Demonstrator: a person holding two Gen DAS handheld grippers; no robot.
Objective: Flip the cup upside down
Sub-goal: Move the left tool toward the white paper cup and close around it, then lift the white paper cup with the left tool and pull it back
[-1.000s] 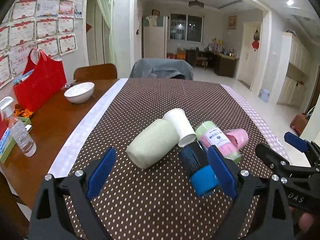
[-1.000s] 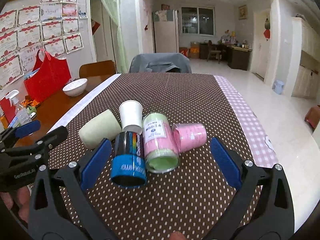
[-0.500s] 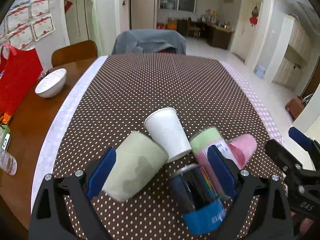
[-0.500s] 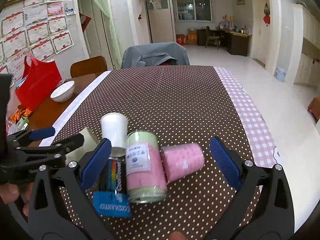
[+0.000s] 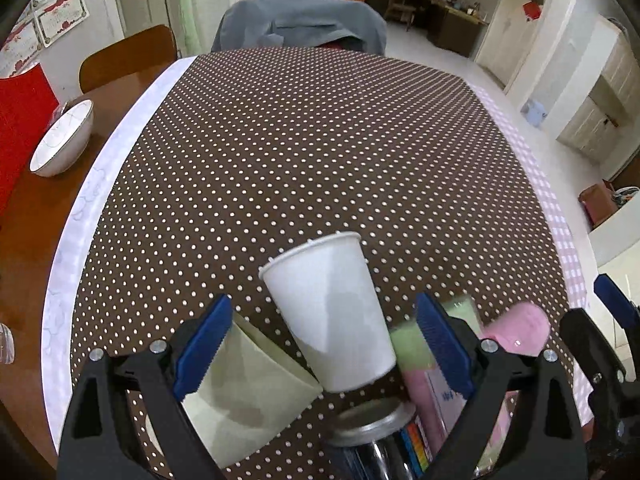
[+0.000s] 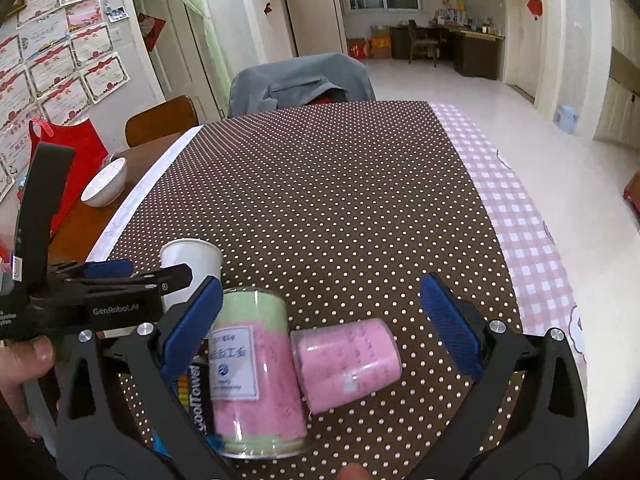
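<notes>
A: Where is the white paper cup (image 5: 332, 316) found?

B: It is seen low in the centre of the left wrist view, lying on the brown dotted tablecloth (image 5: 312, 140), mouth toward the far end of the table. It lies between the spread pads of the left gripper (image 5: 324, 344), which is held wide open with nothing clasped. In the right wrist view only its rim shows at the left, behind that gripper.

A: And the right gripper (image 6: 320, 320)?

B: Also spread apart and empty, above the pink-and-green labelled can (image 6: 252, 376) and the pink cup (image 6: 346, 364) at lower centre of its frame.

A: How is the paper cup expected to handle?

B: It is judged very light, thin-walled and easily crushed; it could skid or roll if nudged. A pale green cup (image 5: 244, 392) lies touching or just beside it at lower left, and a dark can (image 5: 372, 432) lies just below.

A: Where should it be taken?

B: Mid-wall, across the body, with gentle closure, is judged best.
</notes>
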